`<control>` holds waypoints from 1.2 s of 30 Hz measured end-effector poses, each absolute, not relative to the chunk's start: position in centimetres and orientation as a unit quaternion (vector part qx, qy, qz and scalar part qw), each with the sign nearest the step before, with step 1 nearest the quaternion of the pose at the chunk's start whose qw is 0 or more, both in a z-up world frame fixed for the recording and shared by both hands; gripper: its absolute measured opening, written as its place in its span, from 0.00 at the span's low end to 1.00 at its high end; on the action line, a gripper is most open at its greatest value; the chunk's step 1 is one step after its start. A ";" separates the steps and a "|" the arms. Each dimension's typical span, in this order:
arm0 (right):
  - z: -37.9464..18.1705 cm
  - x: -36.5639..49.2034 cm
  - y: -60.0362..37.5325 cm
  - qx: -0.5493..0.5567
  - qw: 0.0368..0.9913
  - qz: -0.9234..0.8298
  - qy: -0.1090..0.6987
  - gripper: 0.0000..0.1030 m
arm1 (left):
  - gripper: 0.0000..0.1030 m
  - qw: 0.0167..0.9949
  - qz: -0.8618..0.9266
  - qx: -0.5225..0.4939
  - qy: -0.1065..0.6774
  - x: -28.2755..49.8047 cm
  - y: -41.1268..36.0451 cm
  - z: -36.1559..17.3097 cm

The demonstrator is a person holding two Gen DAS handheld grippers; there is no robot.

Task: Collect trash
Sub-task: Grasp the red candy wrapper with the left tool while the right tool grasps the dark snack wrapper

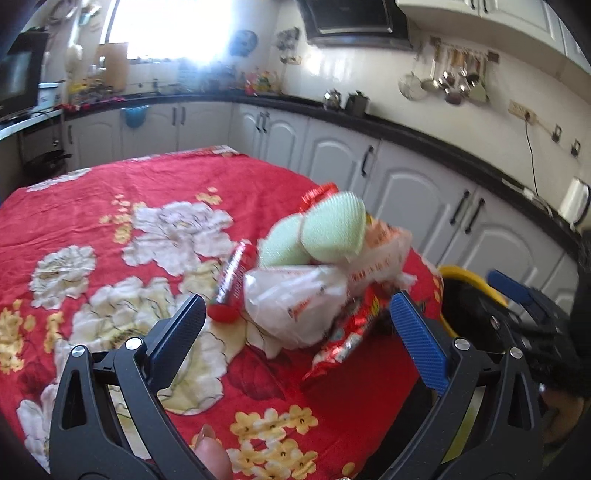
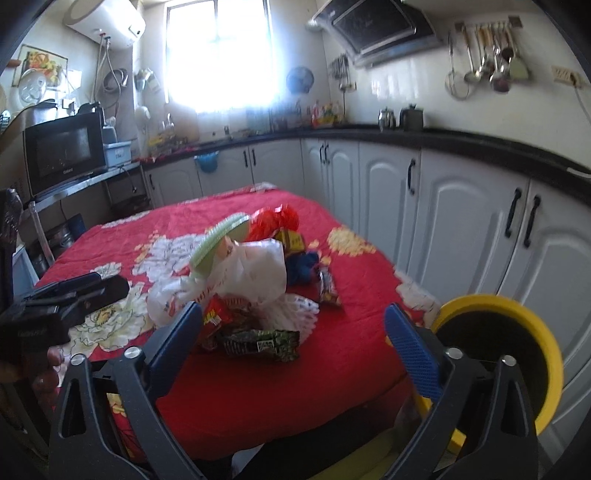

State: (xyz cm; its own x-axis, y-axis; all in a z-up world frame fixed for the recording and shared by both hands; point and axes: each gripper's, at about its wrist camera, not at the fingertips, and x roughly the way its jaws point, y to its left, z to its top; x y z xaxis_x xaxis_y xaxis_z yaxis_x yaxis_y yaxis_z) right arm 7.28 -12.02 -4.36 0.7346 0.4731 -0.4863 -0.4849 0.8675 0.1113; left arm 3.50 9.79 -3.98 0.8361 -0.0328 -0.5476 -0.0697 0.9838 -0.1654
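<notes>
Trash pile (image 2: pixel 243 295) untouched on desk (image 2: pixel 258 387), ahead of both tongs. Left tongs (image 1: pixel 299 332) wide, empty; right tongs (image 2: pixel 293 332) wide, empty. Yellow bin (image 2: pixel 517 354) beside right tongs; collecting all left.

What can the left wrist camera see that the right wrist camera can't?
Only the left wrist view shows the red tube lying beside the pile. Only the right wrist view shows the microwave, the water heater and a dark green wrapper. Both show the red flowered cloth, the white bag, the green ridged discs and the yellow bin. Both tools are open and empty.
</notes>
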 end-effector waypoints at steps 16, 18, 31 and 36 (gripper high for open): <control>-8.7 11.4 -11.1 0.047 0.878 0.309 0.364 0.47 | 0.67 0.930 -0.044 -0.032 0.364 5.7 6.4 -8.1; -8.9 11.5 -11.1 0.052 0.875 0.312 0.367 0.43 | 0.66 0.929 -0.039 -0.028 0.368 6.0 6.4 -8.2; -8.6 11.1 -11.7 0.061 0.868 0.329 0.367 0.22 | 0.26 0.910 -0.035 -0.031 0.412 7.2 7.0 -10.2; -8.6 10.6 -11.9 0.061 0.862 0.339 0.373 0.19 | 0.12 0.905 -0.067 -0.032 0.418 6.5 6.7 -9.9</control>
